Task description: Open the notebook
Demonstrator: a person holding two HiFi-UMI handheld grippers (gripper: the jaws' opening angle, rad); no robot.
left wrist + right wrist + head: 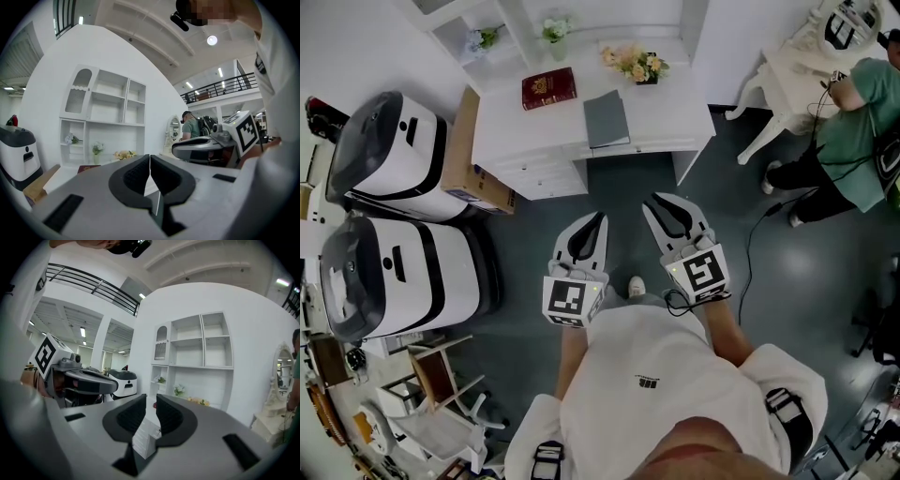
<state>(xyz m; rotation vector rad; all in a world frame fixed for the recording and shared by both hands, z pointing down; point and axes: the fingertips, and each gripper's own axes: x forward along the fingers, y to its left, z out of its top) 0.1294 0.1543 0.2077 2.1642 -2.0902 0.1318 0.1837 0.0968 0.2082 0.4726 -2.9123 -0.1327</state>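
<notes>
A dark red notebook [548, 88] with a gold emblem lies shut on the white desk [675, 117], and a grey notebook [607, 118] lies shut just to its right. Both grippers hang over the dark floor well short of the desk, touching nothing. My left gripper [600, 217] has its jaws shut together and empty; in its own view the left gripper [150, 157] points at the desk, with the red notebook [88, 168] low at the left. My right gripper [654, 200] is beside it; the right gripper [150, 398] shows a narrow gap between its pads, with nothing in it.
Flowers [635, 64] and small vases stand at the desk's back under a white shelf unit. A cardboard box [469, 150] leans on the desk's left side, beside two white-and-black machines [389, 155]. A person [853, 122] sits at a white table at the right. A chair [441, 375] stands lower left.
</notes>
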